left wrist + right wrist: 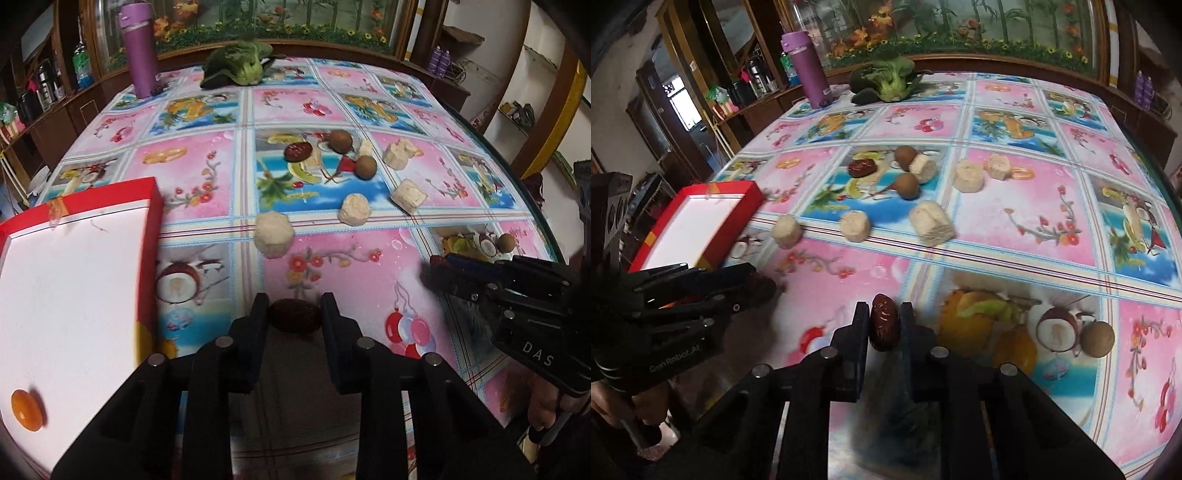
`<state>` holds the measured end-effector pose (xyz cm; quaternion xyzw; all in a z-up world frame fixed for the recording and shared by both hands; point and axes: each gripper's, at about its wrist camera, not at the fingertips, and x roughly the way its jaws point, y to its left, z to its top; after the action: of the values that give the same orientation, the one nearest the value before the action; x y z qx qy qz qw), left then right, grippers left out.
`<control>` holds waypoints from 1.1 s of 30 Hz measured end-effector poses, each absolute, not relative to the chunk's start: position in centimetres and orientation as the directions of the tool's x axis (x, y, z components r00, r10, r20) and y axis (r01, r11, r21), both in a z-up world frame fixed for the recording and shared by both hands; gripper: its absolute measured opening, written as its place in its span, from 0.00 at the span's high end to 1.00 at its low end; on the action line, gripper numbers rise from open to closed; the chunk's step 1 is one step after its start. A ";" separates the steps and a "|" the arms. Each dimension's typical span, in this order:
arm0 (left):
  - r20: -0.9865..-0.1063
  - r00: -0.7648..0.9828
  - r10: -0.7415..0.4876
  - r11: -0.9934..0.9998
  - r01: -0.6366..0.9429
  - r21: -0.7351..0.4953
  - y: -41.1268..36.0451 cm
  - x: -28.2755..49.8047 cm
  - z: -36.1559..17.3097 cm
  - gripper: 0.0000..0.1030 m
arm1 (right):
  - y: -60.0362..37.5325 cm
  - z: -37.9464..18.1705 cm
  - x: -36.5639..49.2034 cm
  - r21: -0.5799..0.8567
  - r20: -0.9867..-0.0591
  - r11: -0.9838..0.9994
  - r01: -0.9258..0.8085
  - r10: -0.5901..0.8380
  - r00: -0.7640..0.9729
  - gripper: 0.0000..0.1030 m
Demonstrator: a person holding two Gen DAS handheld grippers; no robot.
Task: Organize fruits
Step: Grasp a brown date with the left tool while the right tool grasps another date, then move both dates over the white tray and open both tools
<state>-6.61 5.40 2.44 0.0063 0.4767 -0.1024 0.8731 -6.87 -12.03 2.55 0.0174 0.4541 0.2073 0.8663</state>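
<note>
The left hand-held gripper (294, 312) has its two fingers narrow around a dark red date (294, 316). The date sits crosswise between the fingers, low over the table (207, 177), just right of the red box (79, 280).

The right hand-held gripper (884, 321) holds another date (884, 322). This one stands upright, pinched tight between the fingers, above the table.

The red box has a white inside. One small orange fruit (26, 410) lies in its near corner.

More food lies on the table in the middle. A third date (297, 151) lies near two round brown fruits (340, 140), and these two are close together. Pale banana chunks (272, 235) are spread around them, some in front and some off to the right. One more brown fruit (1097, 339) sits alone on the right side of the table, near the edge.

The table has a bright cloth with pink and blue squares and fruit drawings on it.

At the far end stands a purple bottle (139, 51). Beside it lies a green leafy vegetable (240, 64).

In the right view, a hand (613, 402) grips the handle of the left hand-held gripper.
</note>
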 end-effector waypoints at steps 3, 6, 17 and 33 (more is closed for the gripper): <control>-0.806 0.568 -0.170 0.982 0.165 -0.090 6.9 -7.9 4.2 0.71 | -11.1 3.3 -7.2 0.245 -0.766 0.900 -0.360 0.408 0.497 0.86; -0.774 0.613 -0.158 0.987 0.125 -0.103 9.2 -9.7 6.1 0.71 | -9.1 4.2 -7.5 0.286 -0.747 0.872 -0.396 0.462 0.478 0.86; -0.745 0.661 0.092 0.988 -0.155 -0.015 20.1 -14.3 7.2 0.71 | 4.7 5.3 -9.0 0.401 -0.677 0.705 -0.585 0.658 0.329 0.86; -0.768 0.612 0.190 0.962 -0.271 0.022 24.4 -15.1 4.9 0.65 | 11.2 3.7 -9.5 0.370 -0.738 0.694 -0.618 0.623 0.257 0.85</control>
<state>-15.10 24.43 4.94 -0.0482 0.4213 0.1286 0.8965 -9.53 11.21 3.66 0.0029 0.4671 0.3913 0.7929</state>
